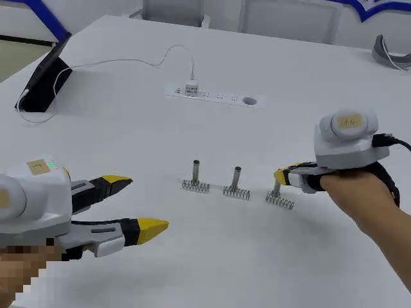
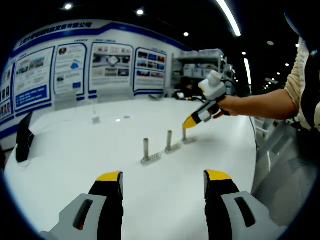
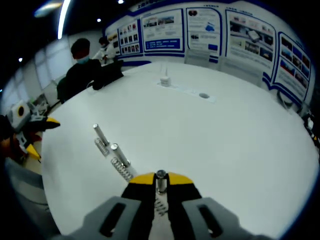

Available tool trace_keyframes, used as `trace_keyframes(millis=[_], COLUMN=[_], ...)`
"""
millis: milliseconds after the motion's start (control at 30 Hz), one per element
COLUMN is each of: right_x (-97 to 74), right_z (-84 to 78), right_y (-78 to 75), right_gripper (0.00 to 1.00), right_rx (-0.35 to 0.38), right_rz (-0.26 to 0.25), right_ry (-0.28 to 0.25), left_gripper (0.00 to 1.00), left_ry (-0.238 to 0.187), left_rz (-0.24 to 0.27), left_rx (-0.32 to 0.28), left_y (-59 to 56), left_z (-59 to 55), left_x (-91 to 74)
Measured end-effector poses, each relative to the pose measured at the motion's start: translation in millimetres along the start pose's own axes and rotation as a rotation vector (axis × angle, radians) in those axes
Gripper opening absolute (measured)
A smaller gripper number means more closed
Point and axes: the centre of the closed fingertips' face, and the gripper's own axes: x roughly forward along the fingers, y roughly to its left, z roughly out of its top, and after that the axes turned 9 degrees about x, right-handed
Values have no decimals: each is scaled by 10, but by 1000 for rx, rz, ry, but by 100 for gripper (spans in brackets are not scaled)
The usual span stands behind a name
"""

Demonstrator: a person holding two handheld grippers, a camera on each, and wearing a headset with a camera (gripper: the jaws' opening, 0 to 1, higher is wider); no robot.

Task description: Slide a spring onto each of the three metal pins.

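Middle pin (image 1: 237,176) stands upright on the white bench (image 1: 128,128). Left pin (image 1: 196,170) and right pin (image 1: 277,188) flank it, with a spring (image 1: 236,192) lying at each foot (none on a pin). Right hand-held gripper (image 1: 280,176) is clamped on the right pin. Left hand-held gripper (image 1: 138,204) has jaws apart, empty, well left of the middle pin.

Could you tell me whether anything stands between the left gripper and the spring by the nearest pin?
Nothing visible does. Bare table lies between the open left gripper and the left spring, which lies at the foot of the left pin. The right gripper closes on the far pin.
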Motion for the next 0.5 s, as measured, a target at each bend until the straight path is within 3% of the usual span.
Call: trace_keyframes(millis=[500], right_x=[-27], right_z=[-10], right_y=[22], right_gripper=[10], right_rx=[-11], right_rz=[16], right_ry=[-16], left_gripper=[67], left_ry=[1], left_rz=[-1], left_rx=[5], left_y=[-12], left_z=[9], left_x=[-4])
